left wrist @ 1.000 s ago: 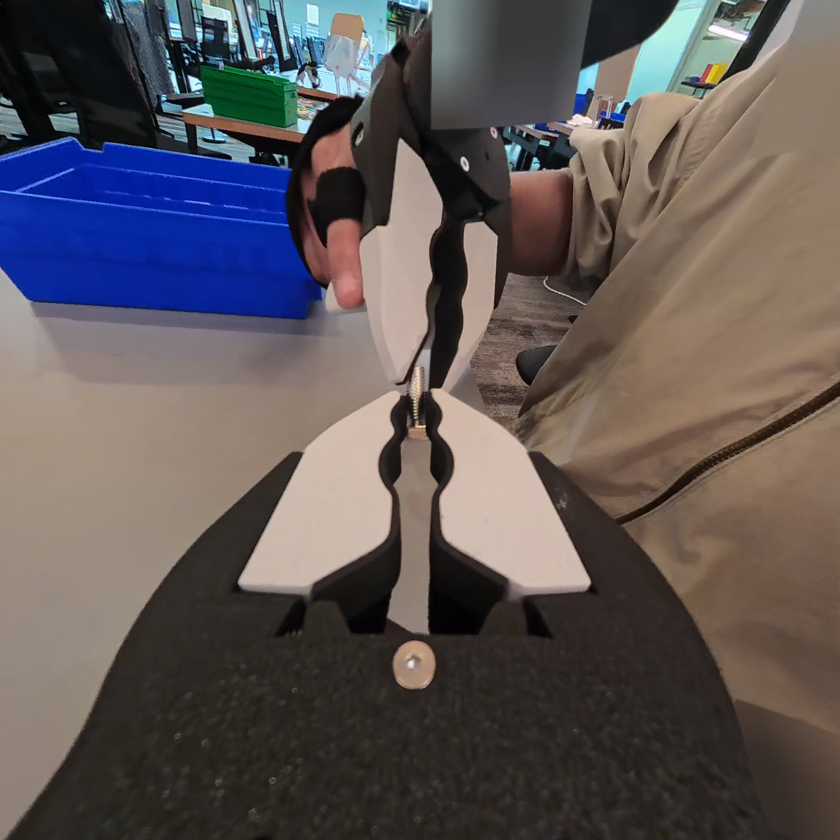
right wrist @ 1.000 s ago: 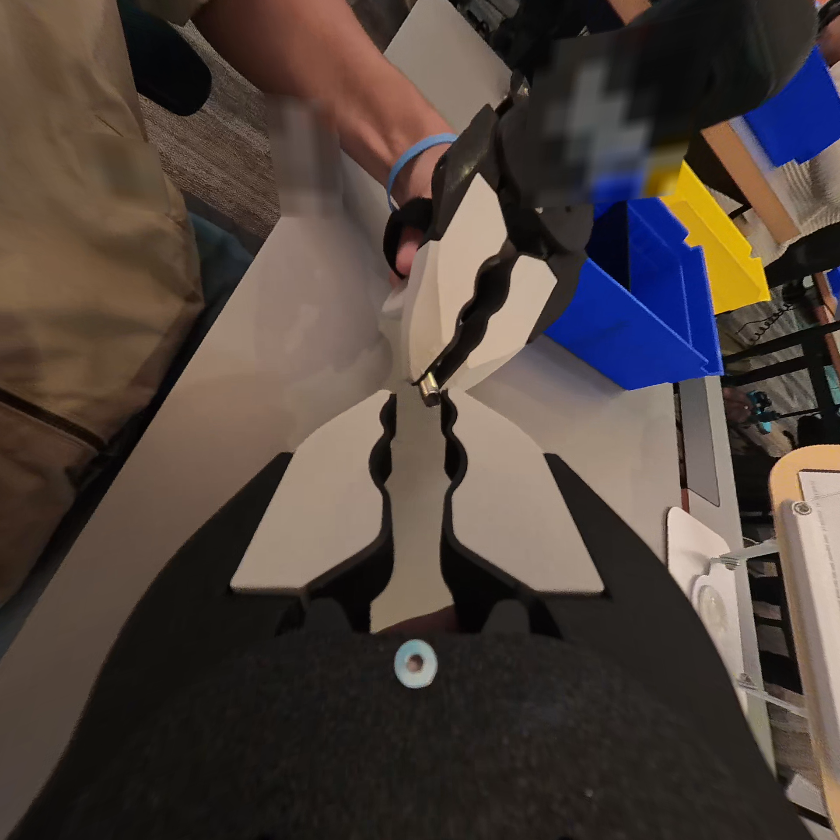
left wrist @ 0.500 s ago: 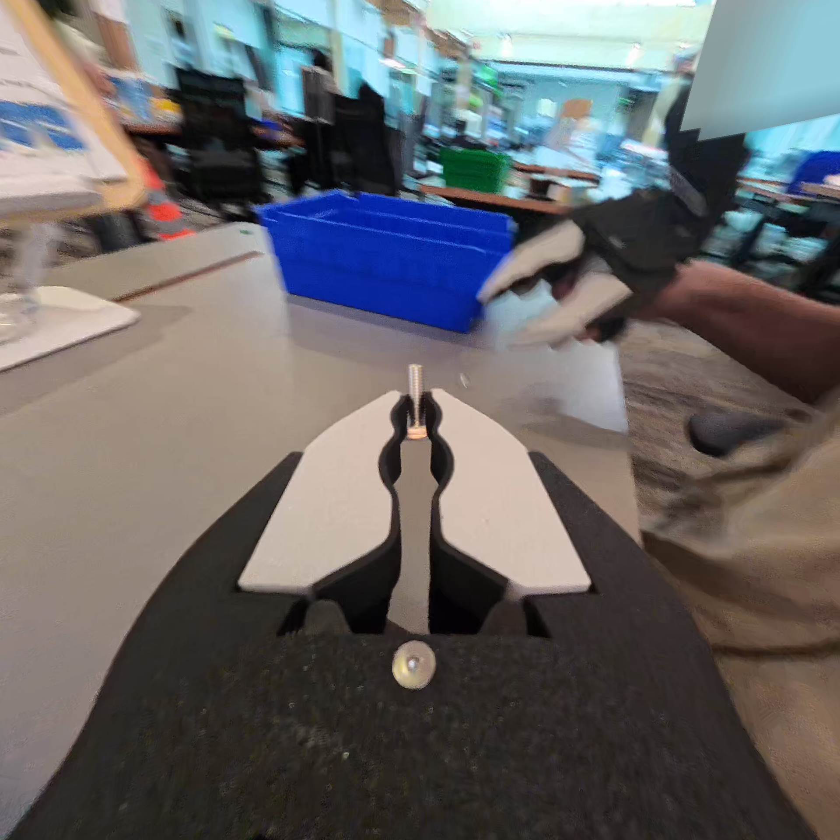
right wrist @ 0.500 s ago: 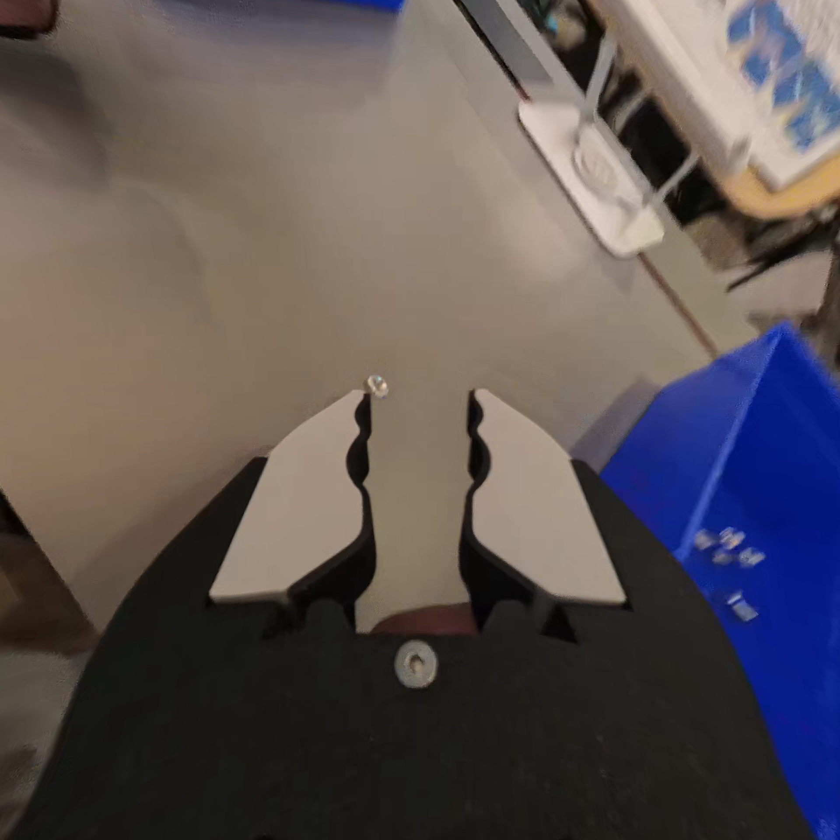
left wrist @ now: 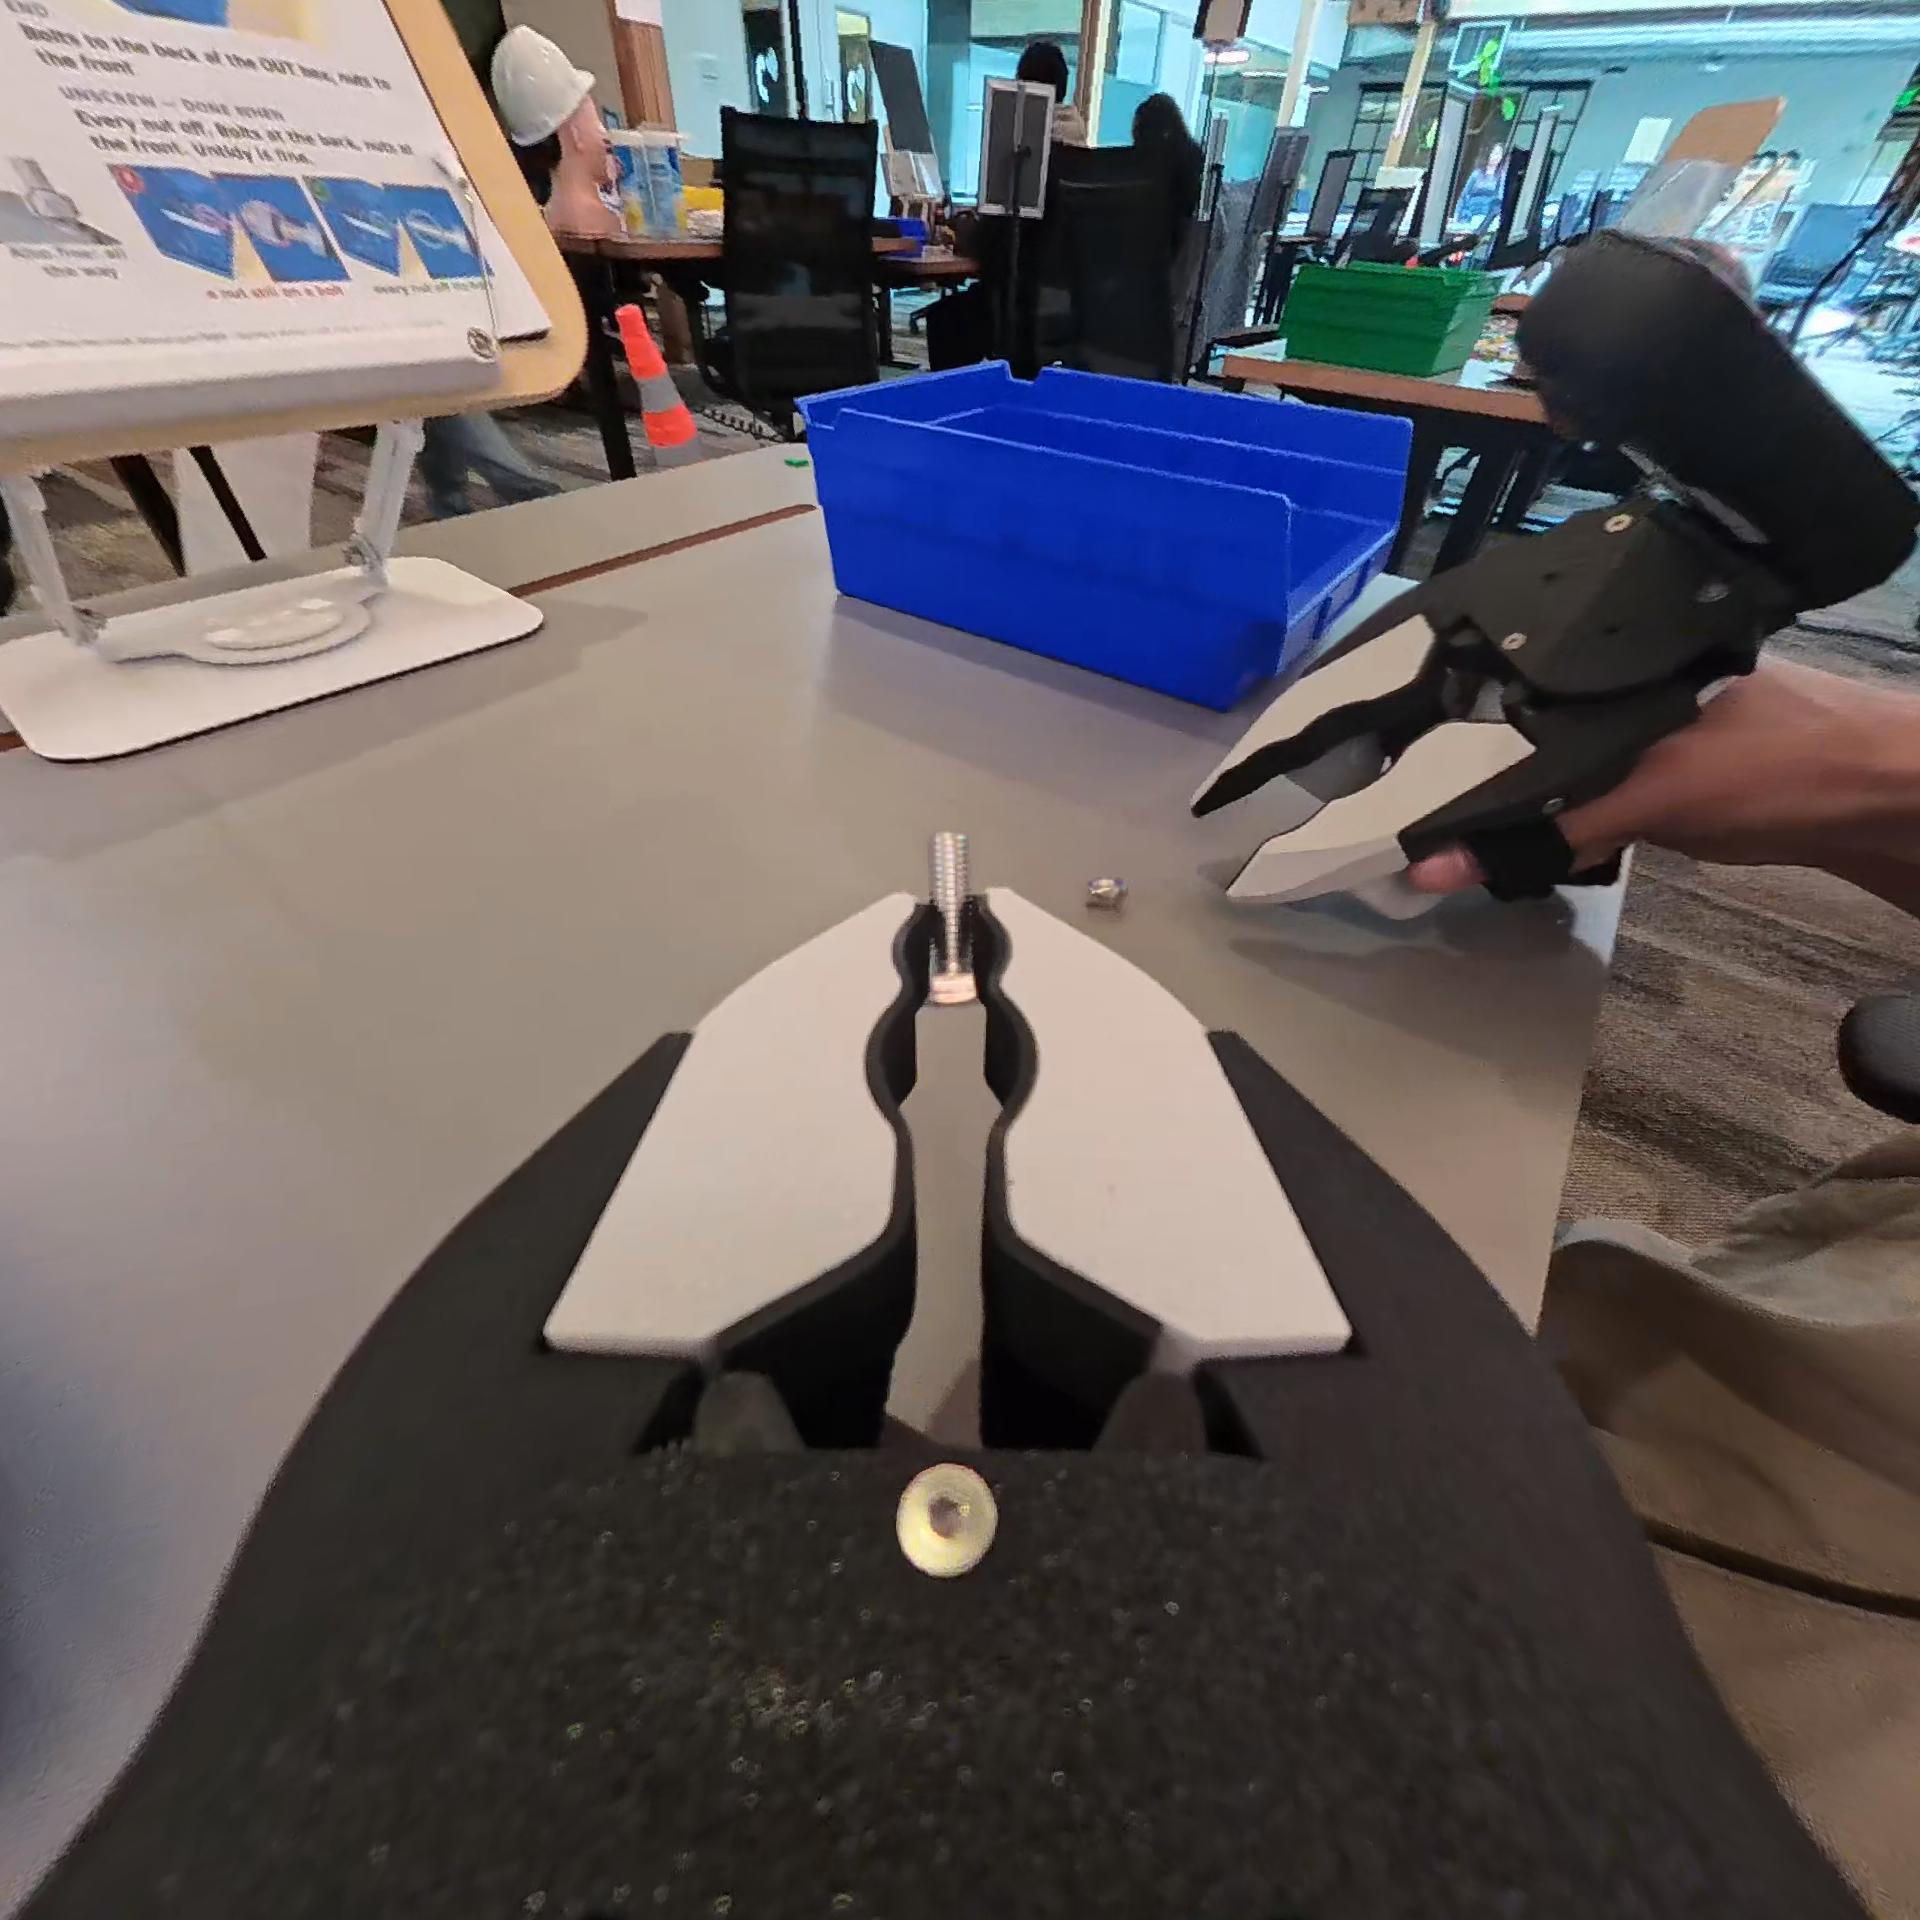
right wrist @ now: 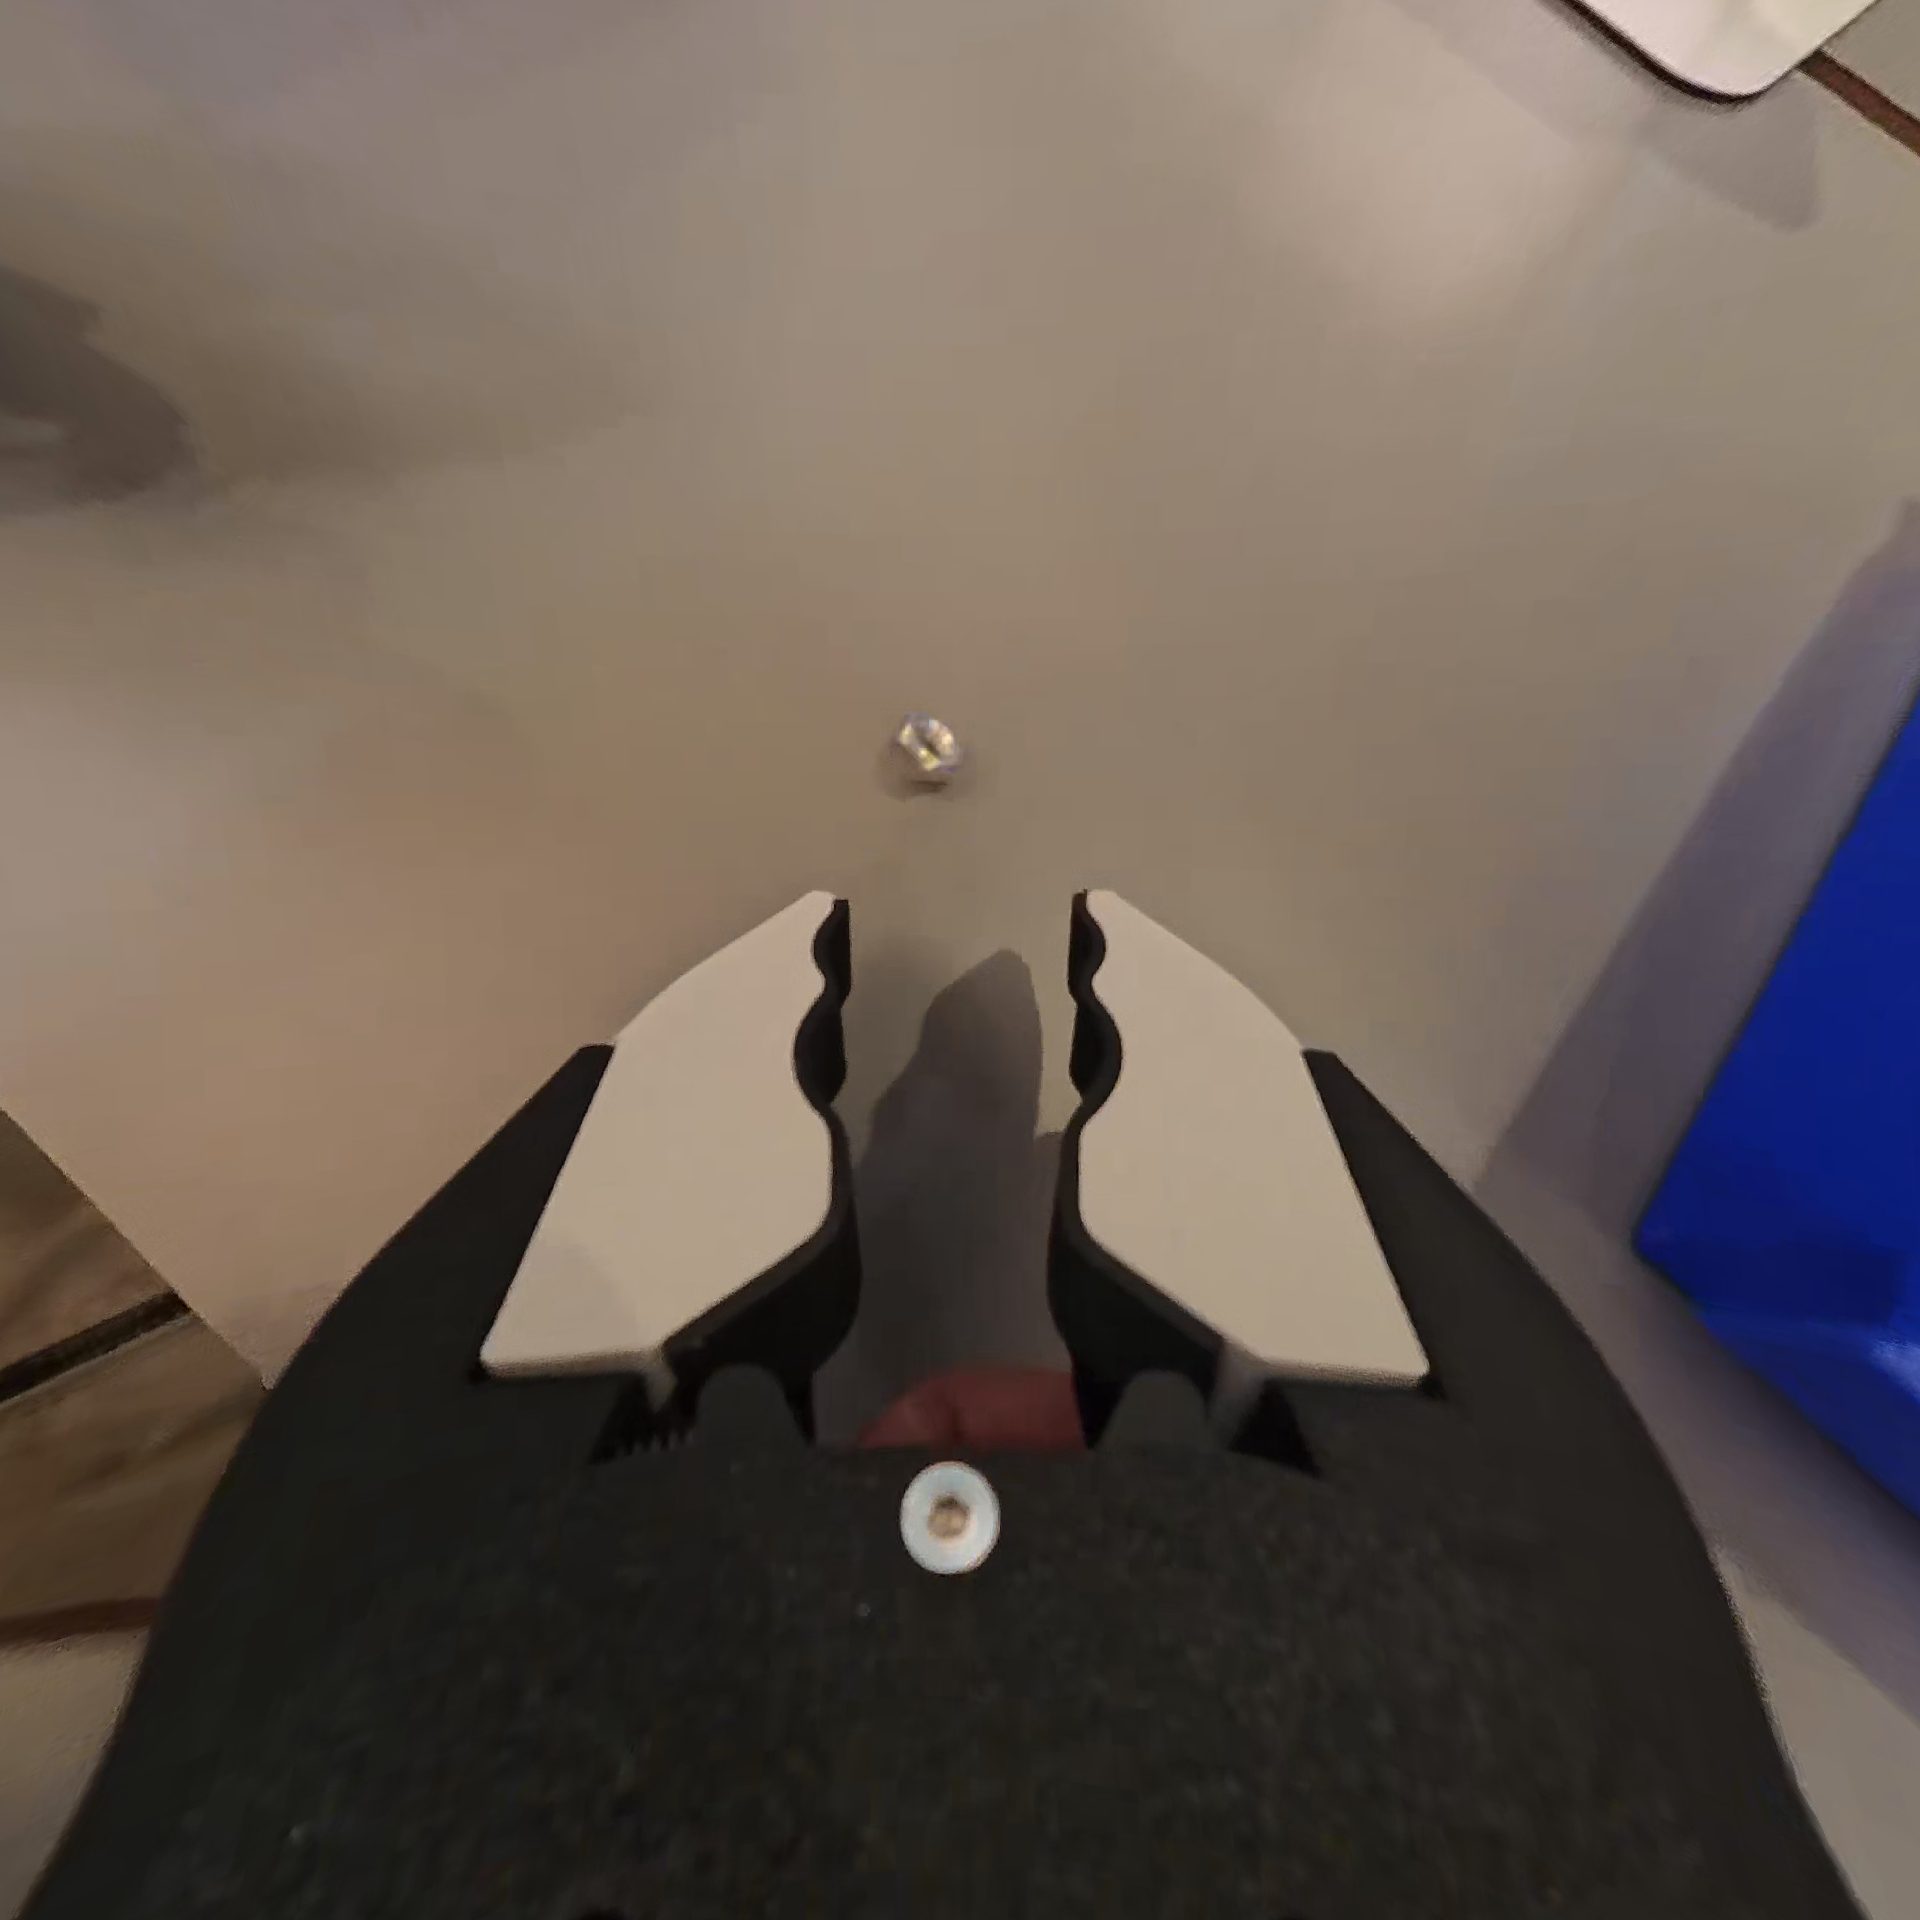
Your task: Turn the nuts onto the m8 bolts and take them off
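The left gripper (left wrist: 951, 914) is pinching the bolt (left wrist: 950, 914) pointing up, while the right gripper (right wrist: 958, 914) is hanging open just behind the nut (right wrist: 921, 740) on the table (right wrist: 520, 520).

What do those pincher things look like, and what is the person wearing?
Each gripper has two pale grey fingers with wavy black inner edges on a rough black body with a silver screw. Left gripper; right gripper. The right one has a bulky black housing, with a black strap round one finger. The person wears a tan jacket.
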{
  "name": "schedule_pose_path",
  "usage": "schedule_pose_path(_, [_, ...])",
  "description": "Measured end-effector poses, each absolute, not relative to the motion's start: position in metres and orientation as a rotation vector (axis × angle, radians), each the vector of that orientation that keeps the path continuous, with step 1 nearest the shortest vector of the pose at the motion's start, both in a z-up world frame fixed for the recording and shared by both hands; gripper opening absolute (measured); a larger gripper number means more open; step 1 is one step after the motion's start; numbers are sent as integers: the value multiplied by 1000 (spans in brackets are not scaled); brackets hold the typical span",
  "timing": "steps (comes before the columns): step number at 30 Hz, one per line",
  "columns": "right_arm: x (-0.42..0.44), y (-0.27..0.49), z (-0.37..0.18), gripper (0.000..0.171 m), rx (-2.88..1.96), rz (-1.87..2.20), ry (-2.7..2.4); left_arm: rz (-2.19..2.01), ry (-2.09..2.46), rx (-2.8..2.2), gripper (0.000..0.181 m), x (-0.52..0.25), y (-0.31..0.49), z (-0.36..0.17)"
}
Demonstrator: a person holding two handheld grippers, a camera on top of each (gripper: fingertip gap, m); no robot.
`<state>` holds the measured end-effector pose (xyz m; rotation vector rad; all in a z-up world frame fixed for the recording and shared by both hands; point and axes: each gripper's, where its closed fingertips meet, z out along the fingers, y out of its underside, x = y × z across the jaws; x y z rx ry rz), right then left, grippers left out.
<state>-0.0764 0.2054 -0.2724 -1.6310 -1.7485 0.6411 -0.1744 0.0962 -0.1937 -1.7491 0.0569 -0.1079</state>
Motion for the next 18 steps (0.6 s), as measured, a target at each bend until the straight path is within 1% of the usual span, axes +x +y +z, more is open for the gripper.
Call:
schedule_pose_path(11, [-125,203,-286,37,-1672,555,-1875,-139,51,-1749,7,-180,94,-196])
schedule_pose_path(16, [-123,200,-289,15,-1775,645,-1855,-176,46,-1740,7,-182,94,-195])
schedule_pose_path(18, [-122,200,-289,14,-1772,648,-1843,-195,54,-1746,7,-182,94,-196])
